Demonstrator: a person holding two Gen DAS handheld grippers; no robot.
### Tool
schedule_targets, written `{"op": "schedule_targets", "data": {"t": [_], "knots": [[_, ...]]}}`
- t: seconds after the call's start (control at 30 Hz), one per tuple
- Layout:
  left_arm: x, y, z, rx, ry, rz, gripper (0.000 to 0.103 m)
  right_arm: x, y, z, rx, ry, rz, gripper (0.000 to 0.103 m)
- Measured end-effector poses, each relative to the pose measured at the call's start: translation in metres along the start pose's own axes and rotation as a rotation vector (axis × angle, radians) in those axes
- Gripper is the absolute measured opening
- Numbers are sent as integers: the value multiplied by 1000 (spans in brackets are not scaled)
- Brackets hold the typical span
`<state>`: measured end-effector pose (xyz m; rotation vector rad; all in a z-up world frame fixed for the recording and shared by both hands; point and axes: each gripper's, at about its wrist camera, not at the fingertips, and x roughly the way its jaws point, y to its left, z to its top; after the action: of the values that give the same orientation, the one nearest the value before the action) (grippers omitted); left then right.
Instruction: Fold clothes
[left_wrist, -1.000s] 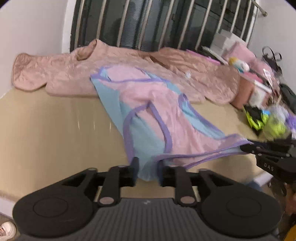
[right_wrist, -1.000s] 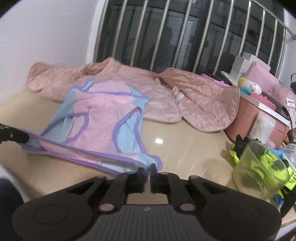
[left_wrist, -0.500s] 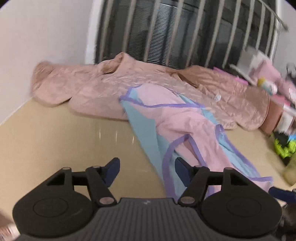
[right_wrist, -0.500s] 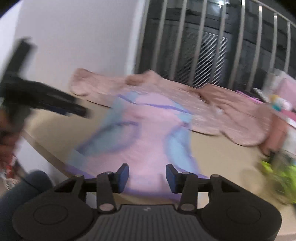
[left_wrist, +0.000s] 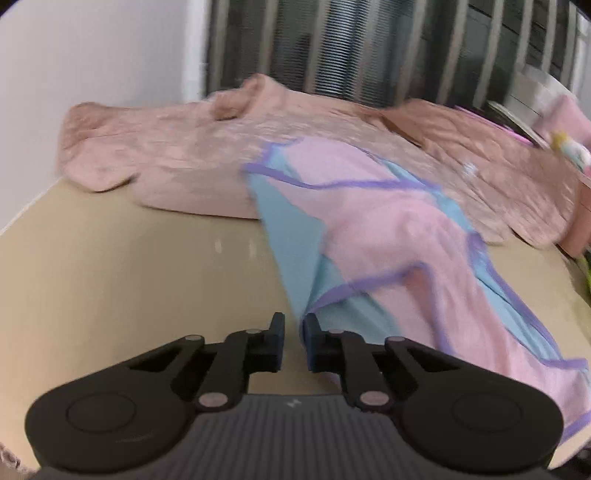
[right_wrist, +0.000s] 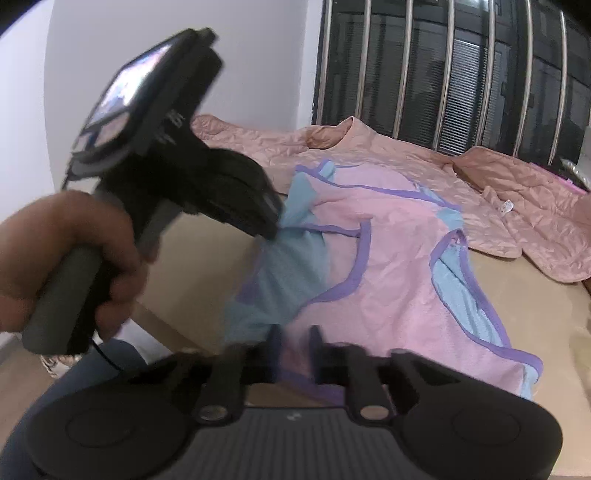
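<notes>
In right wrist view only: left gripper (right_wrist: 271, 225) pinching pink garment (right_wrist: 388, 266); right gripper (right_wrist: 295, 354) clamps hem.

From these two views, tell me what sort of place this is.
Probably a room in a home: a beige table against a white wall, a barred window behind, with a pink quilted jacket and a pink-and-blue garment spread out.

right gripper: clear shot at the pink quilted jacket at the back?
Probably not directly. The right gripper sits at the near hem of the pink-blue garment, which lies between it and the jacket and overlaps its front edge. Nothing rigid blocks an approach from above.
</notes>
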<state>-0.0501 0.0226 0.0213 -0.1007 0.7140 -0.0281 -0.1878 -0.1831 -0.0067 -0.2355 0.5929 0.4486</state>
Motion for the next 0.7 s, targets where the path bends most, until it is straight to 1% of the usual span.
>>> {"op": "schedule_targets", "data": {"t": [0.03, 0.1, 0.17, 0.23, 0.3, 0.37, 0.4, 0.43, 0.5, 0.57, 0.63, 0.67, 0.7], "knots": [[-2, 5, -2, -17, -9, 18, 3, -1, -1, -1, 2, 1, -15, 4], [-8, 13, -2, -52, -25, 60, 3, -4, -5, -2, 13, 6, -36, 4], [-13, 25, -5, -112, -34, 76, 3, -8, -9, -4, 25, 10, -55, 3], [-17, 37, -7, -178, -31, 58, 3, -12, -10, -4, 10, 10, -76, 3], [-20, 43, -6, -202, -23, 26, 4, -16, -13, -4, -6, 12, -96, 3], [-20, 38, -1, -165, -14, -20, 8, -20, -18, -3, -13, 19, -113, 3], [-19, 33, 2, -138, -16, -29, 16, -22, -21, -2, -16, 22, -121, 3], [-18, 28, 5, -117, -26, -31, 32, -24, -24, -2, -19, 26, -129, 3], [-11, 19, 21, -77, -52, -44, 48, -28, -30, 0, -25, 32, -145, 5], [2, 15, 44, -57, -81, -45, 48, -34, -34, 1, -28, 27, -151, 10], [24, 18, 71, -43, -93, -28, 52, -39, -32, 6, -28, -5, -125, 33], [36, 20, 85, -35, -98, -17, 54, -38, -28, 8, -30, -14, -115, 35], [53, 23, 99, -28, -94, 3, 56, -38, -24, 10, -33, -23, -106, 36]]}}
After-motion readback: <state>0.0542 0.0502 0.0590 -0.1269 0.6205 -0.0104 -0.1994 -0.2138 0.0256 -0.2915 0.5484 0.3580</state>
